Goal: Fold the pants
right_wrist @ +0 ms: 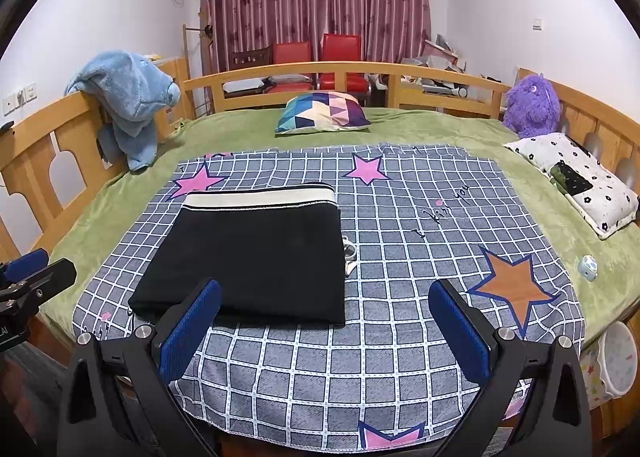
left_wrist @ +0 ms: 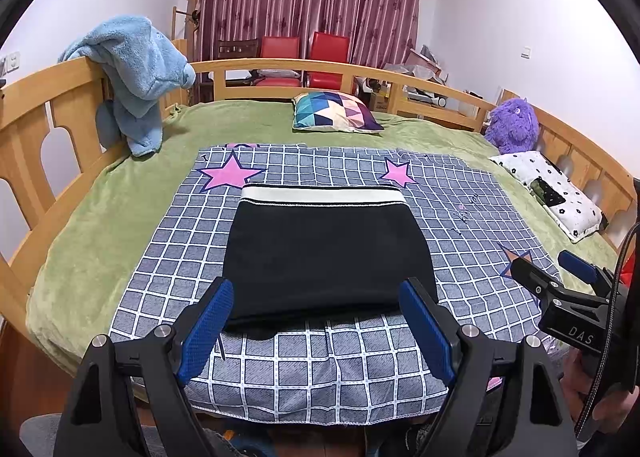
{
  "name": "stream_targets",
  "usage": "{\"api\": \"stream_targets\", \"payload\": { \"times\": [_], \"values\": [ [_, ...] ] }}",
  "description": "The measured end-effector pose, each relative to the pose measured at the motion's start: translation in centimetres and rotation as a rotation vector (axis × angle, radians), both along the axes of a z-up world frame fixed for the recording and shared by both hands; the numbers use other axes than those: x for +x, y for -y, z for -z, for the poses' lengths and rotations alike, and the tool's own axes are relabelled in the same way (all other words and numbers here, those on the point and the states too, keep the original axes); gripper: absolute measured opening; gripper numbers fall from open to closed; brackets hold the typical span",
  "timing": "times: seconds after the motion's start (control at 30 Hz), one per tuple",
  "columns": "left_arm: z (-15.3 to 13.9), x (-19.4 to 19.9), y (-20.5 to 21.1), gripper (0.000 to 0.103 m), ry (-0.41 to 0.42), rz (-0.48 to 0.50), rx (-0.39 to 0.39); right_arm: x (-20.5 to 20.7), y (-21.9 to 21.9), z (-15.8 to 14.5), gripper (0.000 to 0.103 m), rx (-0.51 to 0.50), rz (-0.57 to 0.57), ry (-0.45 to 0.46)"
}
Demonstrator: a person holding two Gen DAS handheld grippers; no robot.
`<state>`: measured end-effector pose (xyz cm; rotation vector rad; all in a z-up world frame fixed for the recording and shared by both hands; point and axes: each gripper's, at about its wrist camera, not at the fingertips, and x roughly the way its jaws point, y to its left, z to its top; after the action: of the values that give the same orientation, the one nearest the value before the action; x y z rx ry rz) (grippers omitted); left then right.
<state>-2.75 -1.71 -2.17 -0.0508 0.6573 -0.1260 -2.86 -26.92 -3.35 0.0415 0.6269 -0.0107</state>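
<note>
The black pants point(left_wrist: 326, 253) lie folded into a flat rectangle on the checked blue cloth point(left_wrist: 460, 217), white waistband at the far edge. They also show in the right wrist view point(right_wrist: 256, 257), where a white drawstring point(right_wrist: 350, 255) pokes out at their right side. My left gripper point(left_wrist: 318, 297) is open and empty, its blue pads either side of the pants' near edge, just above it. My right gripper point(right_wrist: 326, 299) is open and empty, near the pants' near right corner. The right gripper shows at the right in the left wrist view point(left_wrist: 556, 269); the left gripper shows at the left edge of the right wrist view point(right_wrist: 28, 273).
The checked cloth covers a green blanket point(right_wrist: 420, 129) on a bed with wooden rails point(right_wrist: 340, 69). A patterned cushion point(right_wrist: 324, 111), a purple plush toy point(right_wrist: 530, 105), a white flowered pillow point(right_wrist: 576, 177) and a blue towel point(right_wrist: 128, 97) over the left rail surround it. A small blue object point(right_wrist: 587, 267) lies at the right.
</note>
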Motion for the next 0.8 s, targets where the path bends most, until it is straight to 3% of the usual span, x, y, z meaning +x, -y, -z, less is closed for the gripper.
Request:
{"api": "stream_targets", "payload": {
  "times": [0.8],
  "values": [
    [0.29, -0.05, 0.16, 0.084, -0.005, 0.0, -0.009, 0.07, 0.01, -0.03, 0.102, 0.003, 0.001, -0.001]
  ]
}}
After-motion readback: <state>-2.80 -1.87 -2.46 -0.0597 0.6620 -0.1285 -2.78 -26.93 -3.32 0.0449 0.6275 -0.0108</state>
